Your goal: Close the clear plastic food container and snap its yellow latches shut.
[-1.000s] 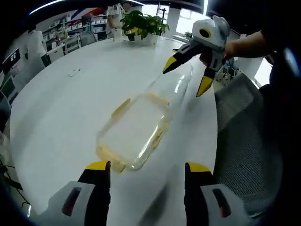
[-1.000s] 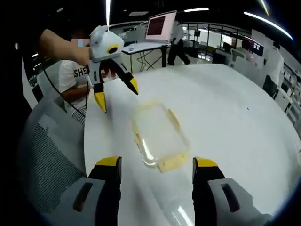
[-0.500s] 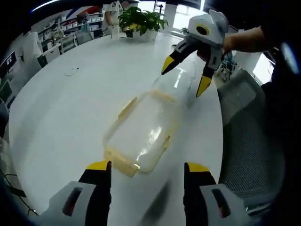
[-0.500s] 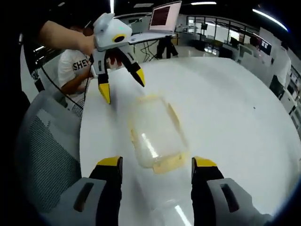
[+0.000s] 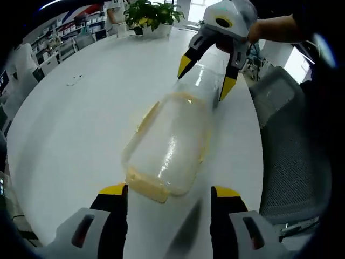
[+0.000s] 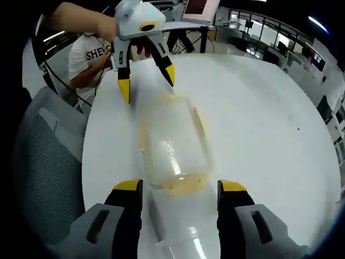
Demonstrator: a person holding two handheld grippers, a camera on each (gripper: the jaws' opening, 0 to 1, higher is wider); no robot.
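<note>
A clear plastic container (image 5: 167,145) with yellow latches (image 5: 146,189) lies lengthwise on the white table (image 5: 70,129). My left gripper (image 5: 170,191) is open, its jaws standing either side of the container's near end without touching it. At the far end my right gripper (image 5: 205,78) hangs open over a clear piece (image 5: 207,81), apparently the lid. In the right gripper view the container (image 6: 172,148) runs away from my open right gripper (image 6: 180,186), whose jaws flank its yellow end latch (image 6: 183,188). The left gripper (image 6: 147,83) hovers open beyond the far end.
A grey mesh chair (image 5: 291,140) (image 6: 48,162) stands at the table's edge beside the container. A potted plant (image 5: 148,13) and a small object (image 5: 73,81) sit farther off on the table. A seated person in a white shirt (image 6: 94,54) is behind the left gripper.
Both grippers have come closer to the container's two ends, so it looks larger and more lengthwise in each view. Both stay open. The container itself has not visibly moved.
</note>
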